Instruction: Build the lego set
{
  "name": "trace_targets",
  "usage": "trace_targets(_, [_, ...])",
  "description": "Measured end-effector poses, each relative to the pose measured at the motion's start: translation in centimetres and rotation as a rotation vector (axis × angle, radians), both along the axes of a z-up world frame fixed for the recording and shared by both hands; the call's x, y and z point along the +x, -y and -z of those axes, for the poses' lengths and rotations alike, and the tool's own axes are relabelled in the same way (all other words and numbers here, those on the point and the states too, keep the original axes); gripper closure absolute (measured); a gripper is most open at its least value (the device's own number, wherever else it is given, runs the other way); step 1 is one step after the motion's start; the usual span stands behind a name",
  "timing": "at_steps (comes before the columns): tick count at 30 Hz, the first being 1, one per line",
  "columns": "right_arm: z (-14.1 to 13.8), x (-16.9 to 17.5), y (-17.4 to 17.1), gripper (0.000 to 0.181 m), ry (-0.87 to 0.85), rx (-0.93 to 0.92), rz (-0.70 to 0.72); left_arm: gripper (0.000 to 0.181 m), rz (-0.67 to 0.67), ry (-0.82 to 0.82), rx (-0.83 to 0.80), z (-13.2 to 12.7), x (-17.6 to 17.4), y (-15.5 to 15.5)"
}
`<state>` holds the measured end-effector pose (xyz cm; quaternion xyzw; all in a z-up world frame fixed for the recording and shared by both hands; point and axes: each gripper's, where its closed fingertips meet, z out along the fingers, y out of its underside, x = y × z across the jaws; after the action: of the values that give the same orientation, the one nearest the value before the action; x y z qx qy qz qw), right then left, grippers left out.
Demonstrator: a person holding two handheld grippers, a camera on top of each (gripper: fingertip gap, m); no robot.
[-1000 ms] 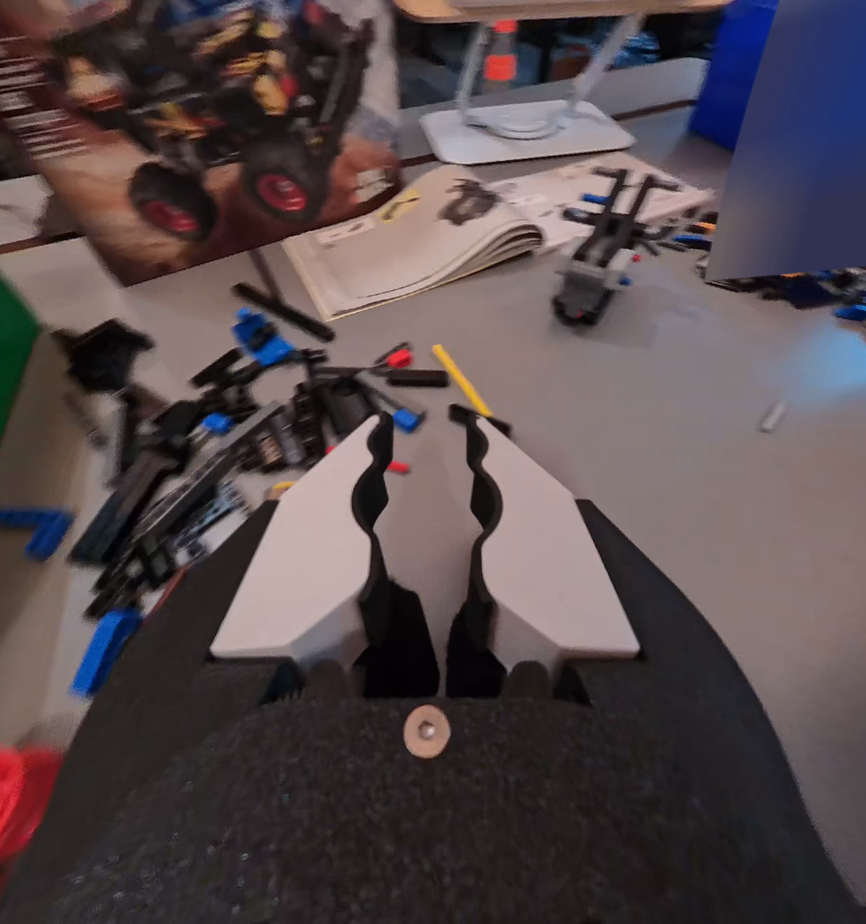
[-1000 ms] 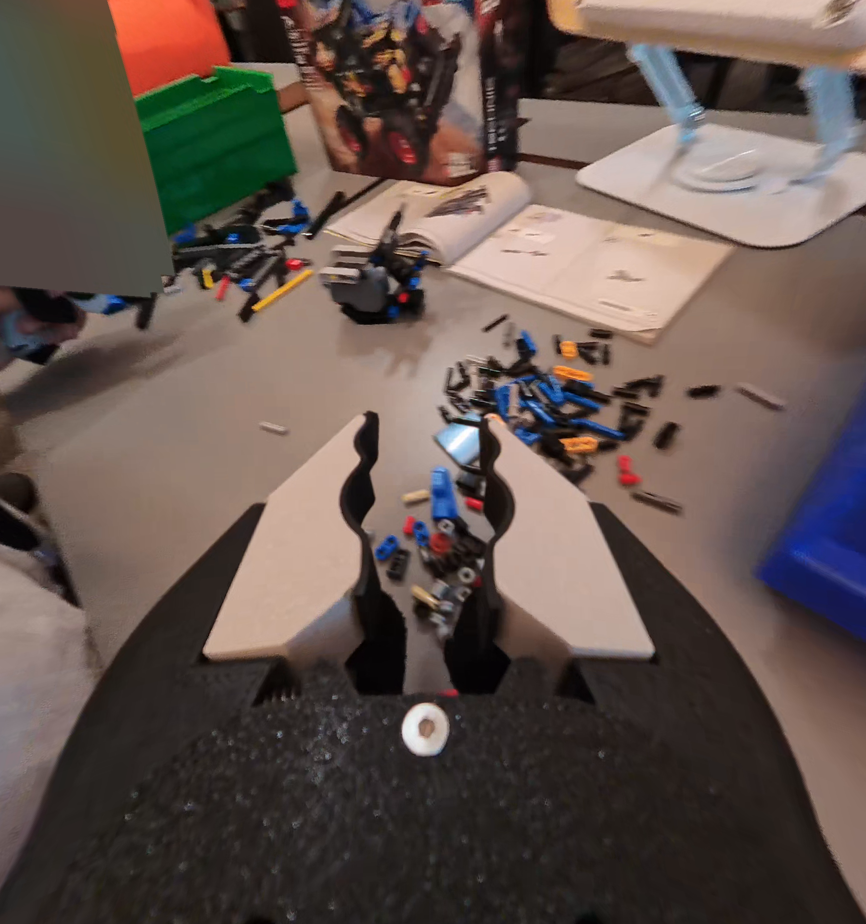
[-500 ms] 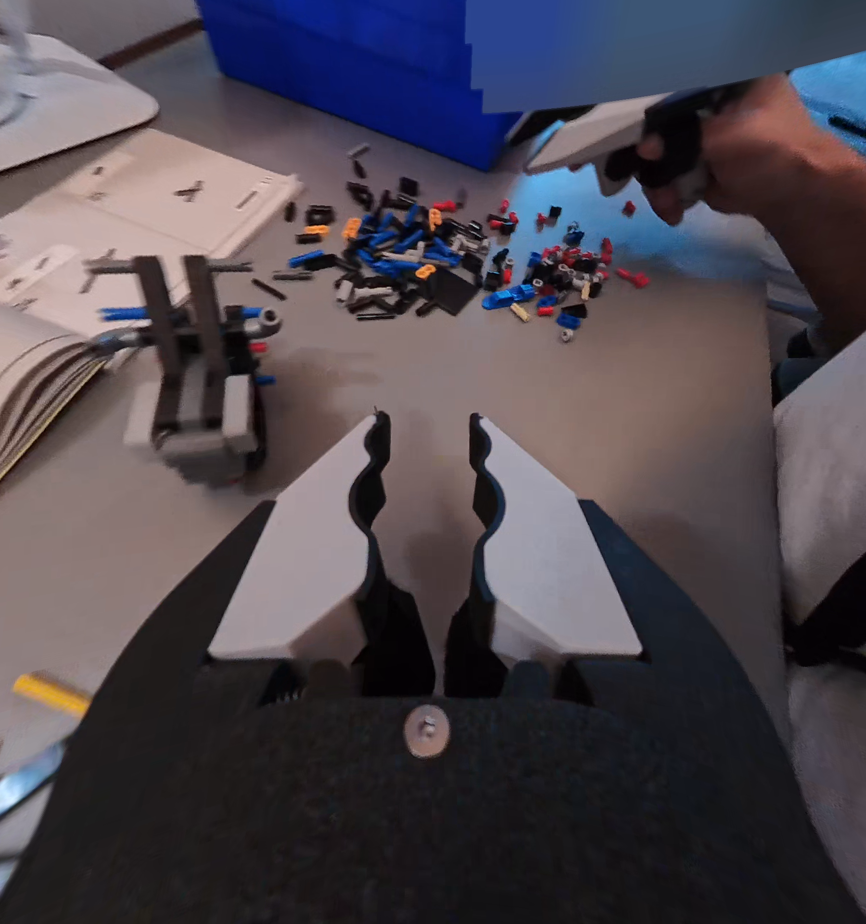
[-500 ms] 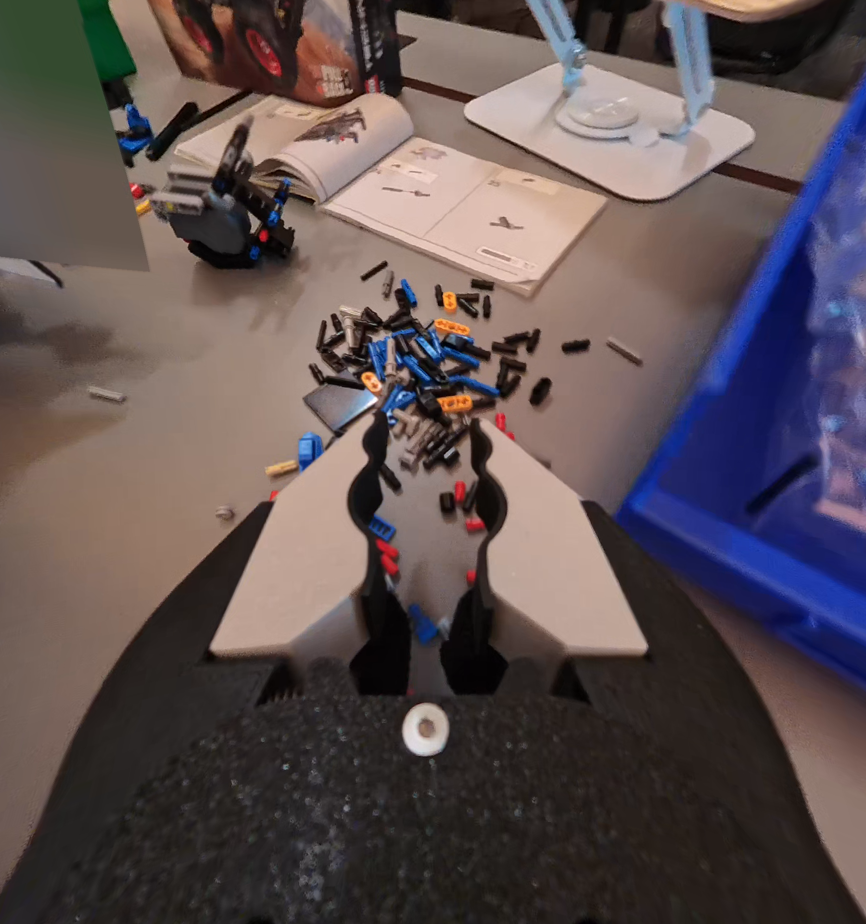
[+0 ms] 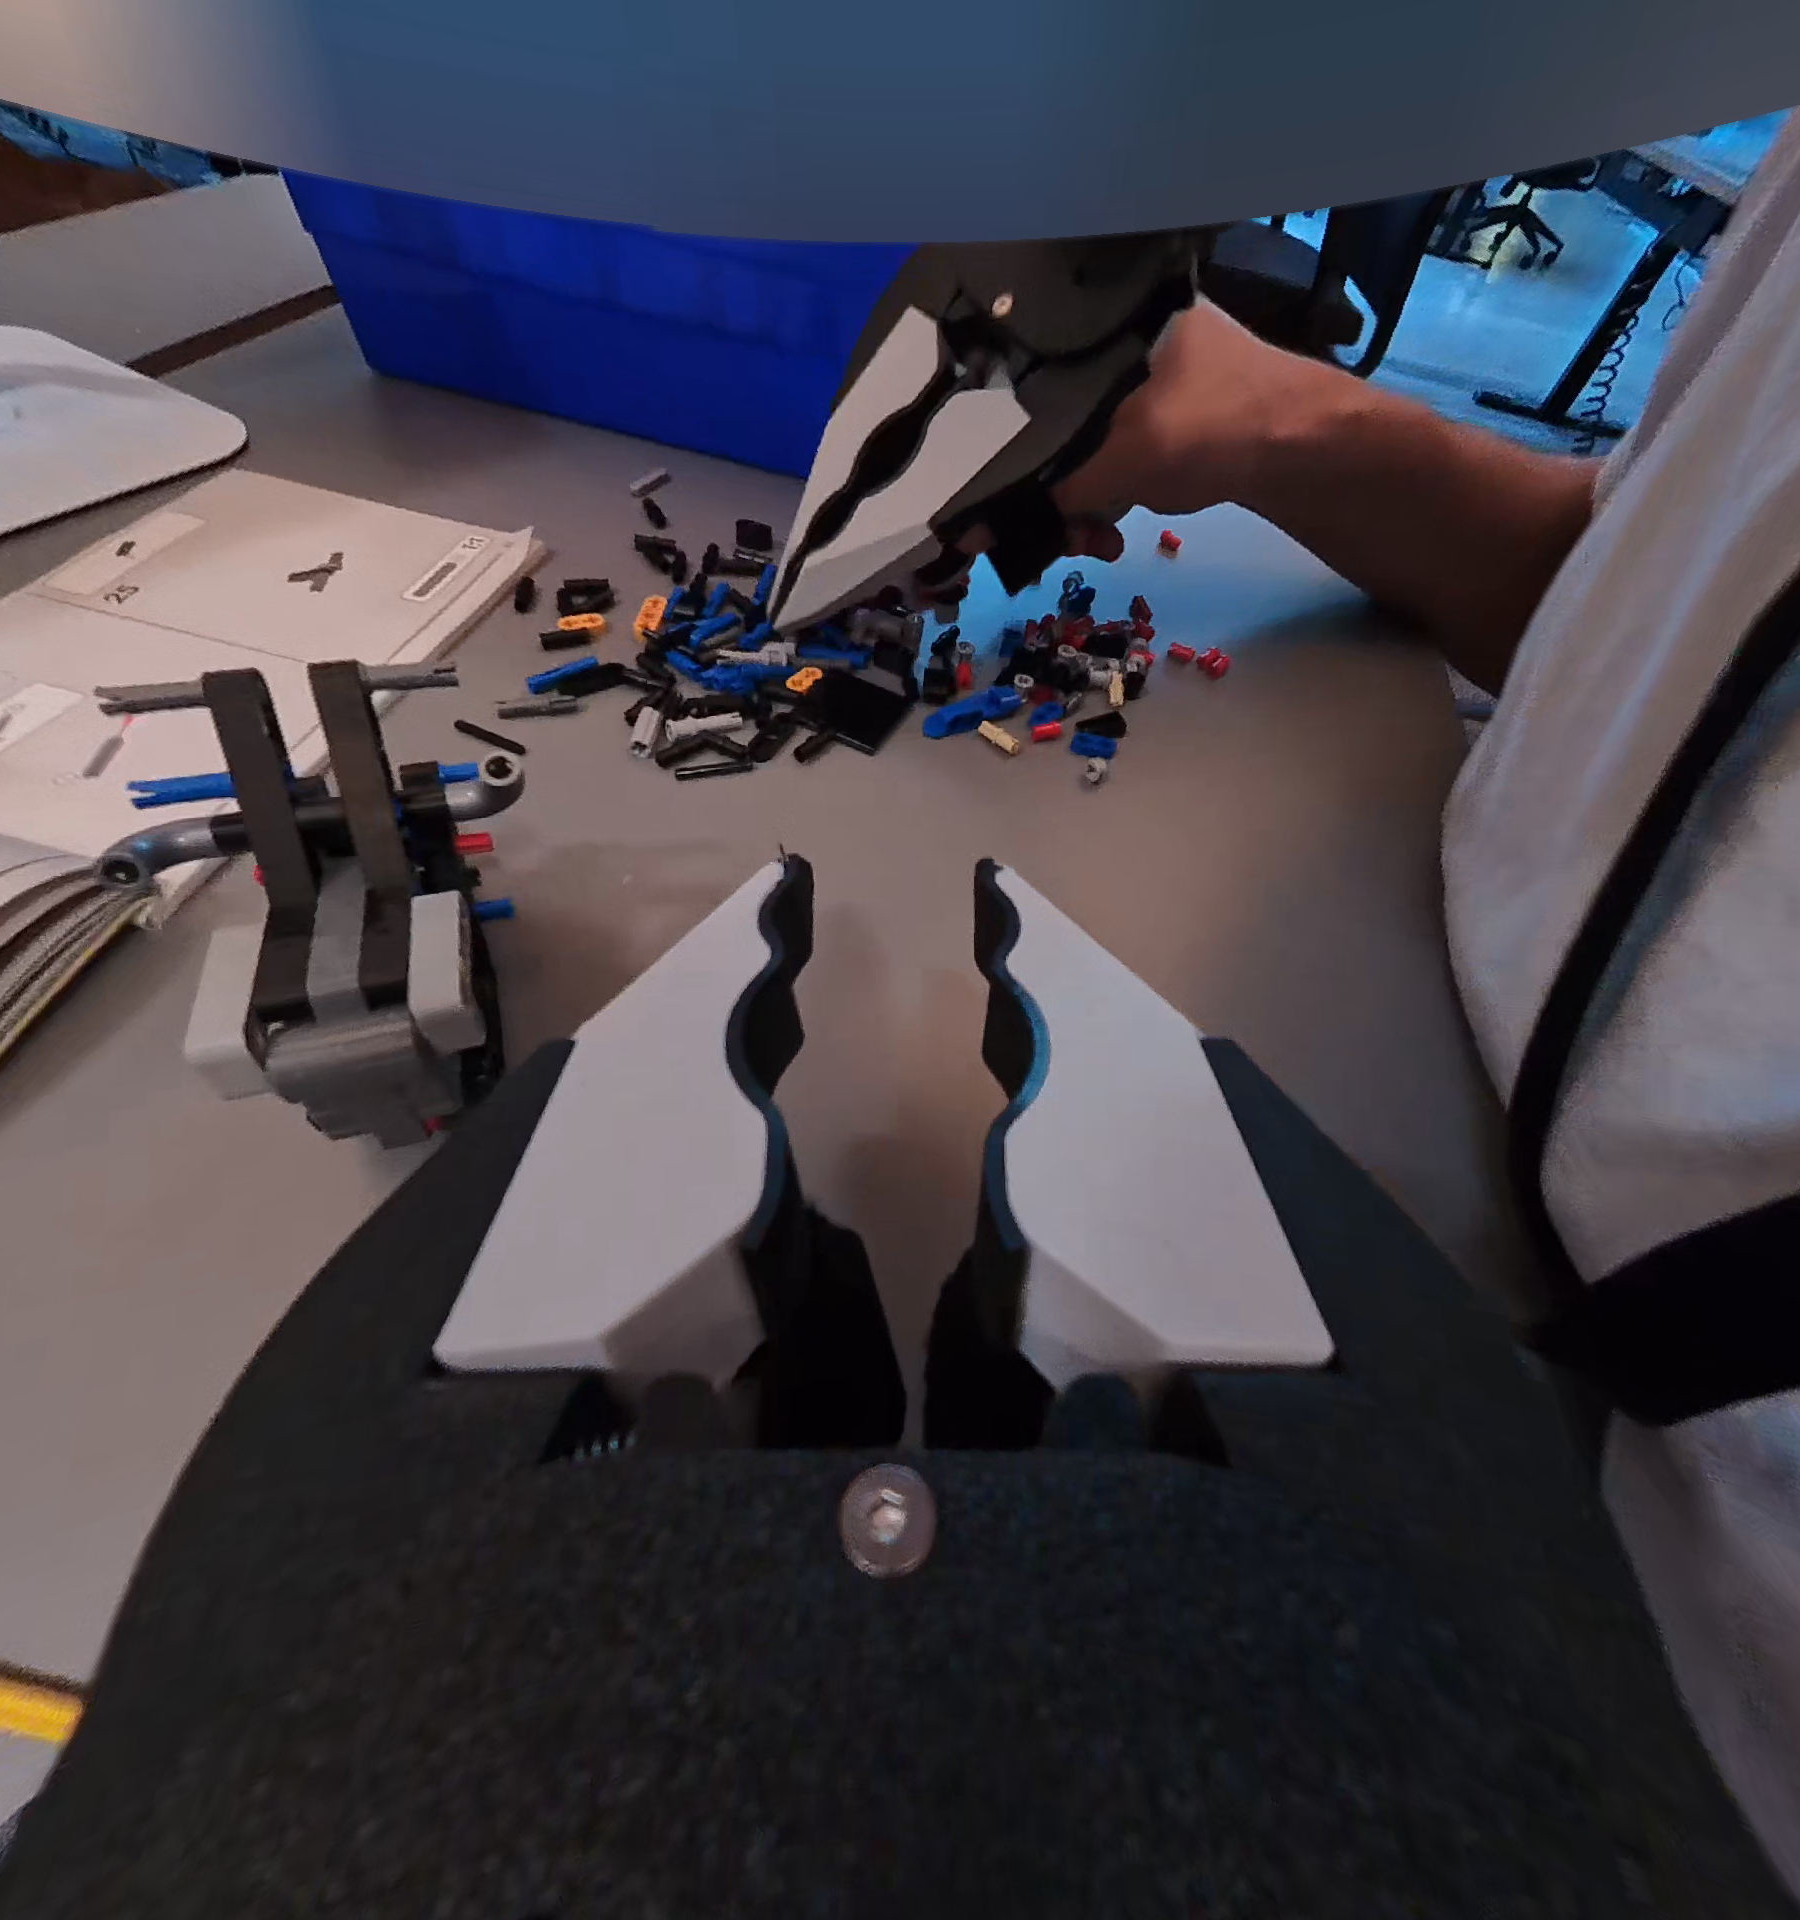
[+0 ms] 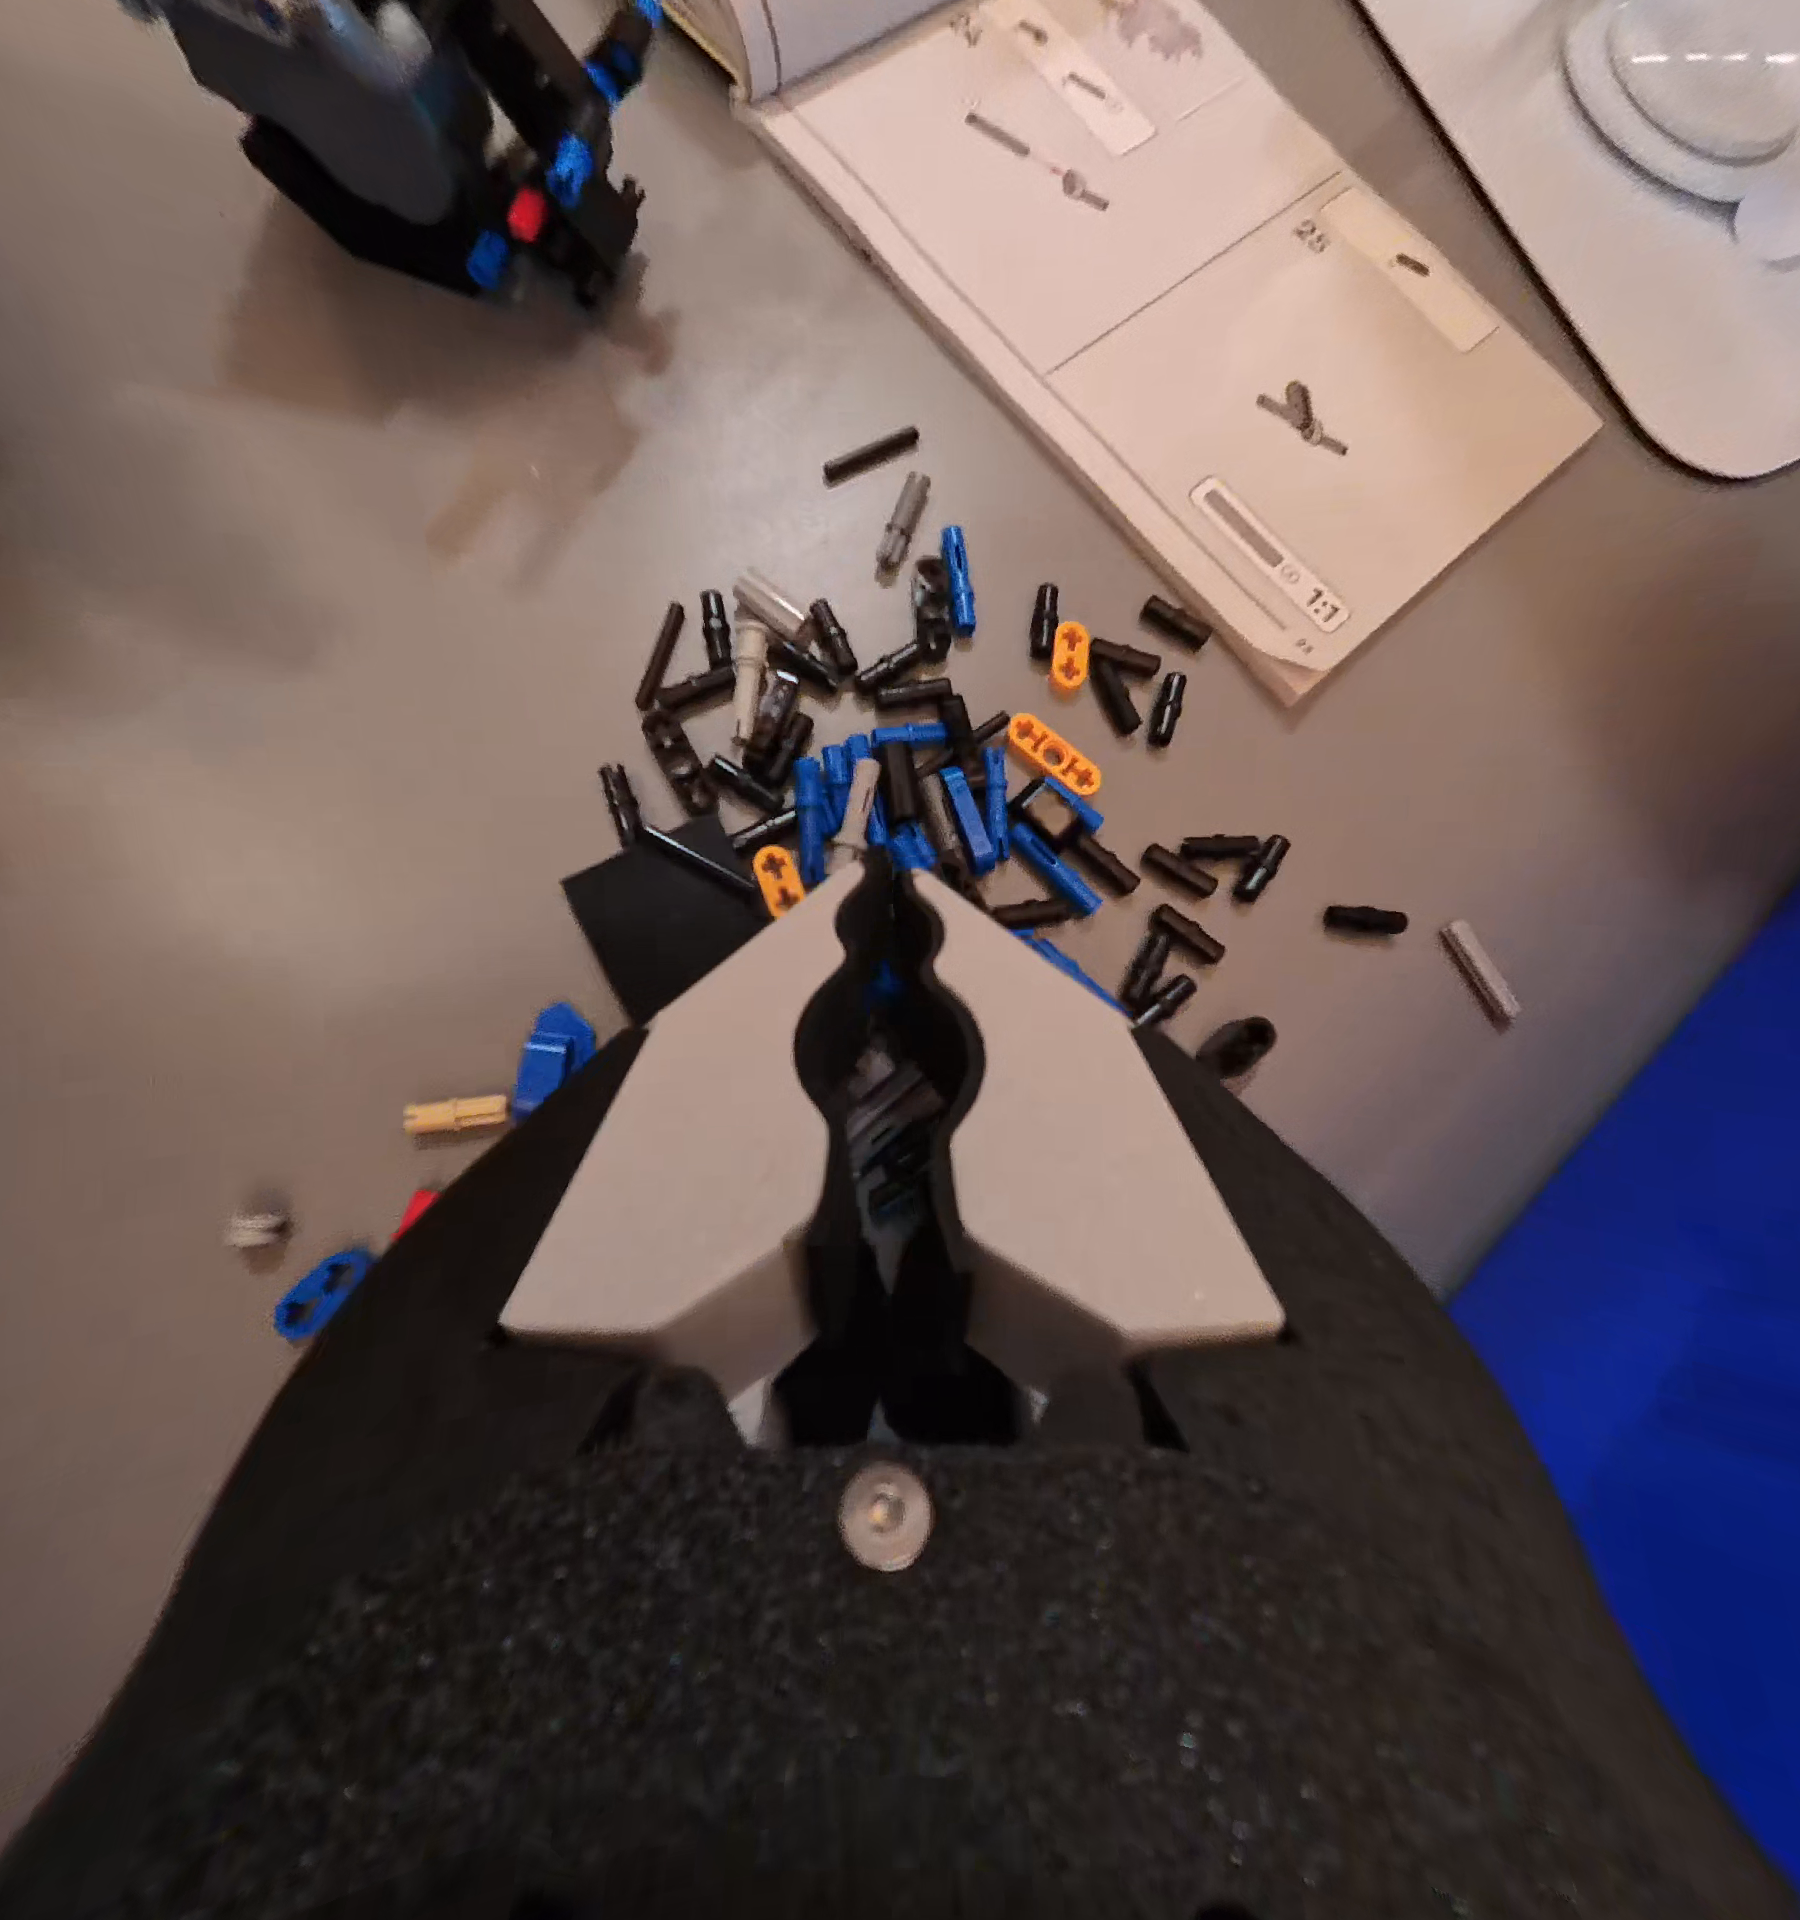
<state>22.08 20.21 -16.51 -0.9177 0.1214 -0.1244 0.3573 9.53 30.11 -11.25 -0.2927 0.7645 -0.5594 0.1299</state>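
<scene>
**Right gripper nosed into the parts pile, left one waiting**

The right gripper (image 6: 888, 883) has its two grey fingers (image 6: 730, 1122) drawn together at the tips, pressed down into the heap of small pieces (image 6: 937, 790). Something blue shows in the narrow slit between the tips, but whether it is actually pinched there I cannot tell. From the other side, the same gripper (image 5: 787, 618) comes in steeply with its point buried among blue and black pins, a person's hand (image 5: 1166, 436) wrapped around its handle.

The left gripper (image 5: 883, 868) hangs over bare grey table (image 5: 1135, 831) with its fingers (image 5: 647, 1122) clearly apart and nothing between them.

Just left of those open fingers stands the half-built model (image 5: 345, 935), a grey block with two black beams rising from it and blue and red pins along its side. The same model (image 6: 428, 135) appears blurred at the top of the right wrist view.

Around the pile: orange links (image 6: 1054, 753), a flat black panel (image 6: 657, 914), a tan pin (image 6: 456, 1114) and a blue piece (image 6: 551, 1051) lying a little apart from the rest. The open instruction booklet (image 6: 1187, 312) lies beyond the heap, a white stand base (image 6: 1685, 208) behind it, and a blue bin (image 5: 584, 301) at the far edge of the table.
</scene>
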Motion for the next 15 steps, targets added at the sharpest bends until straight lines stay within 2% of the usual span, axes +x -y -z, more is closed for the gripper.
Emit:
trace_targets(5, [0.6,0.8,1.4,0.181,0.060,-0.069,0.054,0.152,0.029,0.064,0.059,0.2,-0.8,0.4])
trace_targets(10, [-0.1,0.4,1.5,0.181,0.000,0.014,0.060,0.152,0.031,0.034,0.070,0.6,-0.6,0.5])
trace_targets(15, [-0.8,-0.8,0.4,0.165,-0.099,0.098,0.014,0.151,0.030,-0.008,0.077,1.1,-0.4,0.5])
